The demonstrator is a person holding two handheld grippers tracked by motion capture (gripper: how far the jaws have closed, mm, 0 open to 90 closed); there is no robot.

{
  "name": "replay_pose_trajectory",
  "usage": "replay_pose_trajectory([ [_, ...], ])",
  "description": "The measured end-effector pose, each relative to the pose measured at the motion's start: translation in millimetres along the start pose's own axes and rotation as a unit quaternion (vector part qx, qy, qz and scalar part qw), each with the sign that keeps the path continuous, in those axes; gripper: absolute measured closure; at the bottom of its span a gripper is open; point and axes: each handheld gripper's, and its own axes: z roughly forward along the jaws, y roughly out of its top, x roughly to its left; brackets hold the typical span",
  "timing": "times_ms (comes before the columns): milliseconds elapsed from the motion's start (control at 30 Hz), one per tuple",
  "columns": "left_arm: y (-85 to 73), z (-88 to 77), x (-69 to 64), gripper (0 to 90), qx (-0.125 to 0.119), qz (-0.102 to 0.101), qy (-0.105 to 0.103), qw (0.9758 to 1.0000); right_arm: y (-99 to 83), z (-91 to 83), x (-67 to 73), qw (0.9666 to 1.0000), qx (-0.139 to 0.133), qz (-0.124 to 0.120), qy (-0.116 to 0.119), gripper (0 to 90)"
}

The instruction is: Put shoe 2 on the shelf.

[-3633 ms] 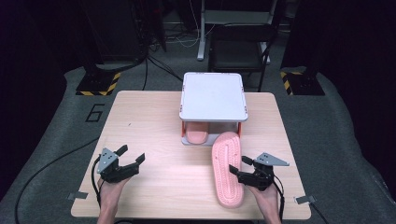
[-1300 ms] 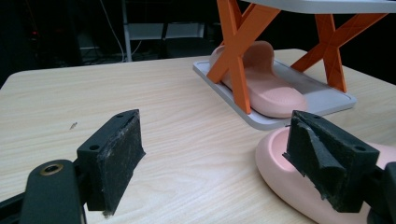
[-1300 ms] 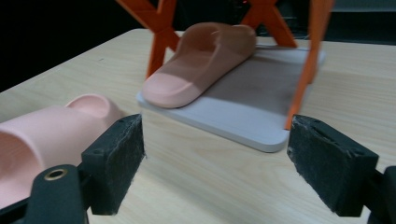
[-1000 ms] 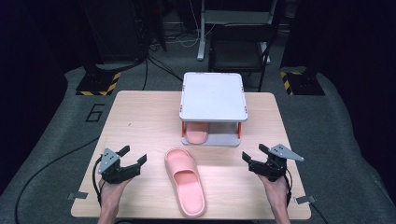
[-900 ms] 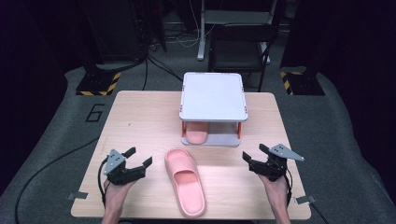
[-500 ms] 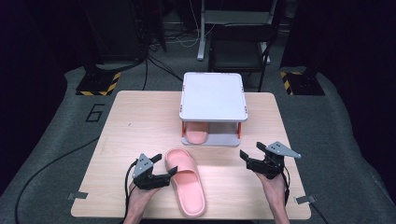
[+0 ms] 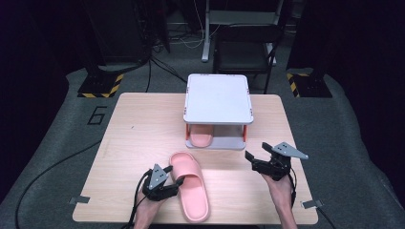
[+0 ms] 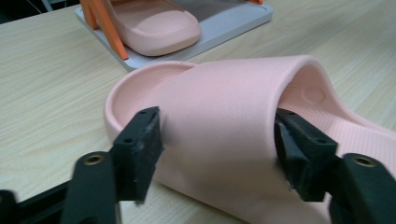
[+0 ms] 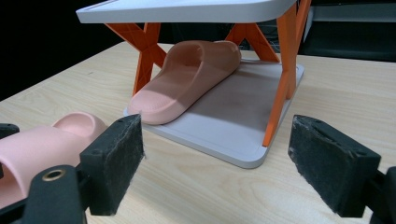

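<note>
We see the table (image 7: 143, 124) evenly lit from above, the room around it dark. Shadows are soft beneath the white shelf (image 7: 218, 98). Both gripper views blur close up; the high view is grainy.

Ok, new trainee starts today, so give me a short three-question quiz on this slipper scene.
1. True or false: the left gripper has its jaws around the strap of the loose slipper.
2. Where is the other slipper? A on top of the rack; B on the lower shelf of the rack; C on the floor.
3. What does the right gripper hold?

Key: 1 true; 2 B; 3 nothing, its jaws stand open.
</note>
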Motion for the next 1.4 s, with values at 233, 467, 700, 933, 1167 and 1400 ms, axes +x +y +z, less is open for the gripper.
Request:
replay_pose_trajectory([
  [233,-3.2,-3.3,-1.4,57.4,-0.015,0.000,0.020,0.9997,8.0,2.5,1.4,1.0000,-0.002,-0.007,0.002,17.8],
  [467,-2.7,-5.8,-2.6,72.5,-0.014,0.005,0.036,0.9992,25.1,8.3,1.9,0.9997,-0.006,-0.024,0.006,18.1],
  [700,1.8,-4.3,-3.0,80.5,-0.021,0.001,0.024,0.9995,66.2,23.3,-7.2,0.9992,-0.024,-0.028,0.013,19.4],
  [933,31.8,13.2,-10.0,80.4,-0.043,-0.007,0.021,0.9988,102.2,64.2,-12.3,0.9986,0.003,-0.050,0.017,21.4],
  [1167,65.8,58.9,-24.0,80.0,-0.048,-0.033,0.027,0.9980,111.1,102.0,-15.5,0.9964,0.050,-0.065,0.019,25.2],
  [1400,88.8,106.3,-33.7,79.3,-0.039,-0.067,0.058,0.9953,108.5,108.9,-17.0,0.9964,0.048,-0.069,0.009,22.8],
])
